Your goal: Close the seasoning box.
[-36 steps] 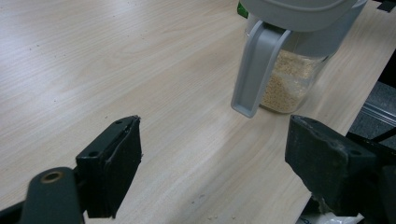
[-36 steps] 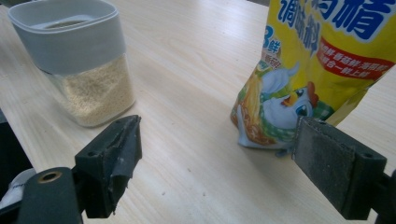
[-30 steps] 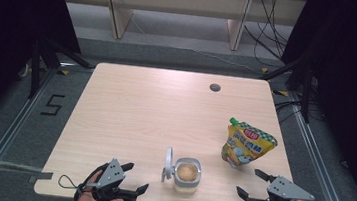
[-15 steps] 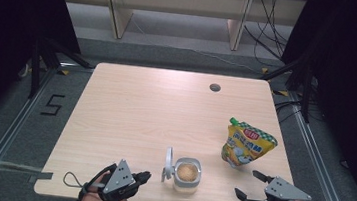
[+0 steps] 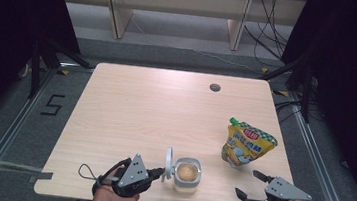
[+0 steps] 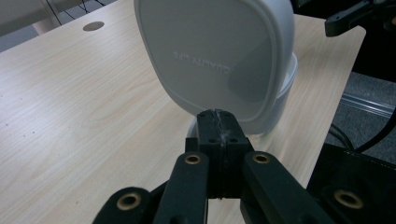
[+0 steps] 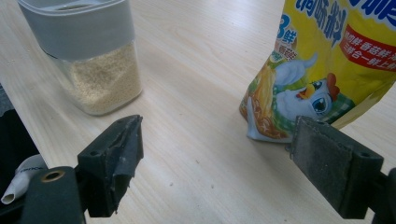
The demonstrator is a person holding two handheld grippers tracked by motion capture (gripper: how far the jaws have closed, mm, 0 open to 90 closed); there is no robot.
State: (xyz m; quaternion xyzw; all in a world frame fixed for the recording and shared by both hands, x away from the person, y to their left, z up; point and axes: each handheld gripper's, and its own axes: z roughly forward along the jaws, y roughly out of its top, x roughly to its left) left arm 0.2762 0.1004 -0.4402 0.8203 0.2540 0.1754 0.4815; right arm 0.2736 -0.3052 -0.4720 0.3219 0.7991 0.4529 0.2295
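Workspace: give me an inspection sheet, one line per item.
Surface: light wooden table, round hole near far edge.
Job's things: clear container of pale granules, hinged white lid standing open; yellow seasoning pouch upright to its right.
Clutter: nothing seen.
Grippers: left gripper shut, empty, tips at the lid's outer face; right gripper open, empty, short of the pouch.
Cables: cable loop behind left gripper; cables on far floor.
Surroundings: grey floor, number 5 marking, shelf legs beyond.

- You had a pale wood-grain surface (image 5: pixel 140 106), with a small dark round hole (image 5: pixel 214 87) near its far edge.
- Your clear jar (image 5: pixel 187 174) of beige granules, lid (image 5: pixel 169 158) upright, stood near the front edge.
- A yellow seasoning pouch (image 5: pixel 247 144) stood to its right.
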